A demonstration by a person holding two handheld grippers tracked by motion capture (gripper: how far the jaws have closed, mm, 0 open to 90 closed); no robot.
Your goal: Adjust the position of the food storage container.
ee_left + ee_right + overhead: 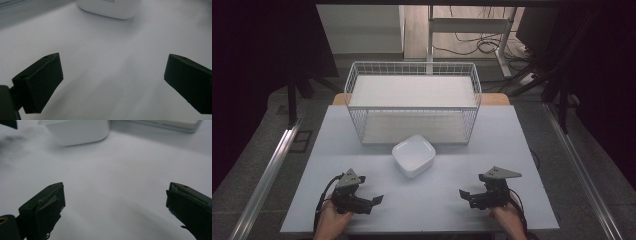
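A white square bowl sits on the pale table, just in front of a white wire basket. At the near left a hand holds my left gripper, which points toward the table's middle and is open with nothing between its jaws. My right gripper mirrors it at the near right, also open and empty. In the left gripper view the bowl lies ahead beyond the widely spread left gripper. The right gripper view has the bowl ahead and to the left of the right gripper.
The wire basket stands on its side with its opening facing me, a white shelf inside; its lower edge appears at the top of the right gripper view. Bare table surface lies between the two grippers. Metal rails flank the table.
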